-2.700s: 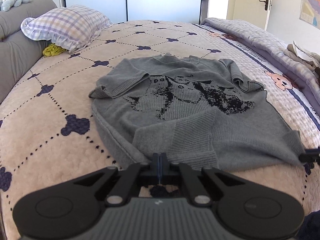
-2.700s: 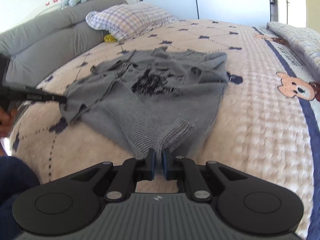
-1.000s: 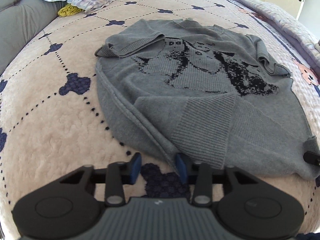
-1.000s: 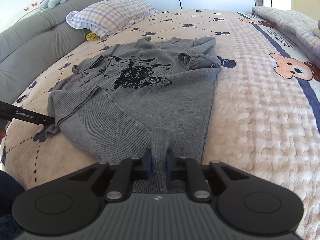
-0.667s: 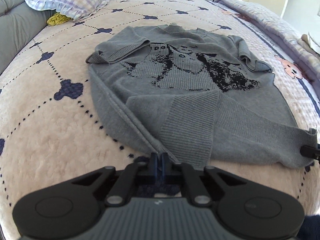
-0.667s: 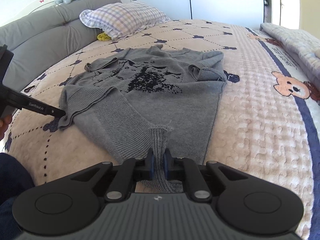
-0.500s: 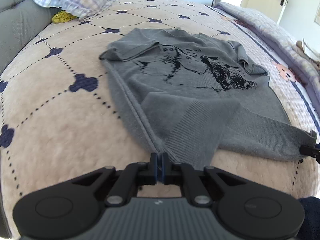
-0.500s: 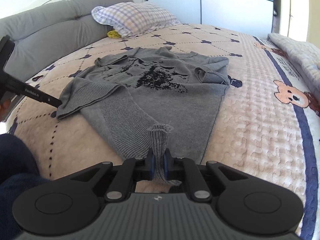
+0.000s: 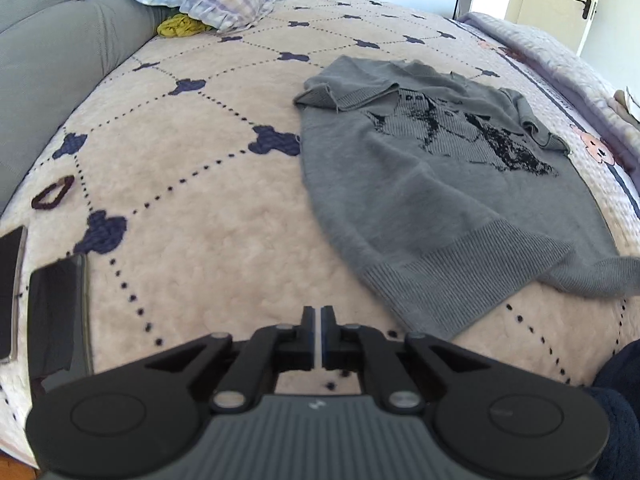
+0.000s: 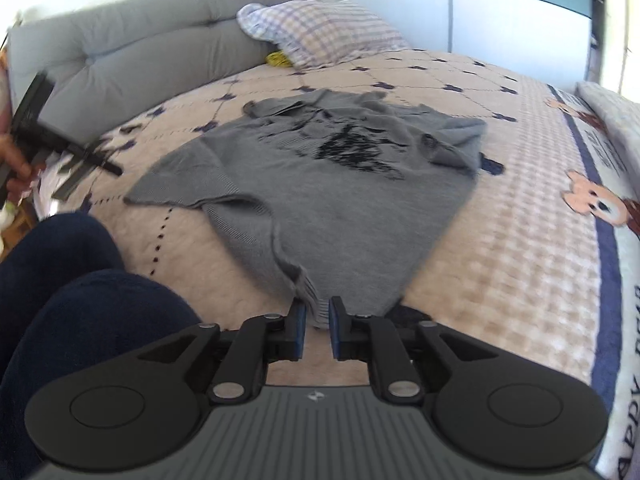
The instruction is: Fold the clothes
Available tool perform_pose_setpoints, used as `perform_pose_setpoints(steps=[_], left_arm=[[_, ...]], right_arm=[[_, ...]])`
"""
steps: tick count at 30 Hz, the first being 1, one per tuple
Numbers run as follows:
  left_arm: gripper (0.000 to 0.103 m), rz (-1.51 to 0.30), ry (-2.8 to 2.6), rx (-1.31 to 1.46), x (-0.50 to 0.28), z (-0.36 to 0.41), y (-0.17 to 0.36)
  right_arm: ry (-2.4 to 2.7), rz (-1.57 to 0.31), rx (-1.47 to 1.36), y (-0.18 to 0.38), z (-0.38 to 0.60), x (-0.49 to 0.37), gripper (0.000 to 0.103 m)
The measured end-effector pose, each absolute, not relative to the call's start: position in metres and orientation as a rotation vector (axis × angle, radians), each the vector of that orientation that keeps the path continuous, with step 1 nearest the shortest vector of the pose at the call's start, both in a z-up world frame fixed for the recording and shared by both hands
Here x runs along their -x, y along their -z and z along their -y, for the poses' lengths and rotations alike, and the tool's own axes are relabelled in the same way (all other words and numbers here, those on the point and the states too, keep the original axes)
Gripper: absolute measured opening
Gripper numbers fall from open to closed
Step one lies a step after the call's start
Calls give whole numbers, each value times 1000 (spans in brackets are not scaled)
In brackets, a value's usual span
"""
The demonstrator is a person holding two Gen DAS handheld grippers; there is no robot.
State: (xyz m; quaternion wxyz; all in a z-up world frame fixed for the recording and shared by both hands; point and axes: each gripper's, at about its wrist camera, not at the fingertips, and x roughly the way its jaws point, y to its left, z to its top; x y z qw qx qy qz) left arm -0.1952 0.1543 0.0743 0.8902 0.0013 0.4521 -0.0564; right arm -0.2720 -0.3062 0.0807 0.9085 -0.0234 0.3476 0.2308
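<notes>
Judging progress, we see the grey sweater (image 9: 432, 184) spread flat and unfolded, our left gripper (image 9: 321, 322) shut on nothing, our right gripper (image 10: 317, 322) opening around its hem.

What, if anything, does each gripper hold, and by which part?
The left gripper is shut on nothing, clear of the sweater. The right gripper is opening; the sweater's ribbed hem corner sits between its jaws, being let go.

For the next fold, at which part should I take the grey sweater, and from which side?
Probably the ribbed hem of the grey sweater, at its near corner. Come low from the foot of the bed: that corner lies flat, nearest, with its edge free.
</notes>
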Motion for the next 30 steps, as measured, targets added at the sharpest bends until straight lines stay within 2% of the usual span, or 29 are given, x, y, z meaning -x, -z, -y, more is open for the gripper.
perform_pose_setpoints(steps=[1,2,3,4,5,7,9,11,16,18,19,20,21,22,30], left_arm=[[3,-928,121,-10,190,-155,-76],[8,-911,129,-30,182,-151,-79],[11,-893,138,-51,173,-147,-82],[18,-872,145,-75,162,-142,-85],[30,-850,160,-107,147,-133,-87],[42,-805,192,-170,119,-114,-91],[46,-766,228,-240,86,-89,-92],[62,-742,267,-281,52,-67,-89],[74,-697,283,-384,-27,-26,-71],[72,-703,247,-383,-51,-23,-64],[46,-713,232,-378,-61,-23,-60],[1,-723,217,-373,-71,-23,-57],[4,-726,204,-334,-76,-33,-59],[2,-729,191,-296,-81,-42,-61],[2,-686,6,-92,-117,-140,-98]], right_arm=[[-448,-709,28,-82,315,266,38],[-416,-698,11,-83,323,259,41],[-381,-692,4,-83,328,249,41],[-348,-686,10,-84,331,235,41],[-327,-675,23,-84,332,221,41],[-315,-643,45,-84,328,187,41],[-307,-630,63,-82,322,146,41],[-298,-631,99,-78,312,105,41],[-263,-692,60,-66,295,4,46],[-250,-751,-7,-57,294,-27,46],[-251,-780,-35,-51,292,-38,44],[-248,-802,-38,-47,290,-45,41],[-228,-800,-9,-45,289,-48,19],[-199,-788,29,-45,288,-49,11],[13,-660,-51,-86,375,-69,10]])
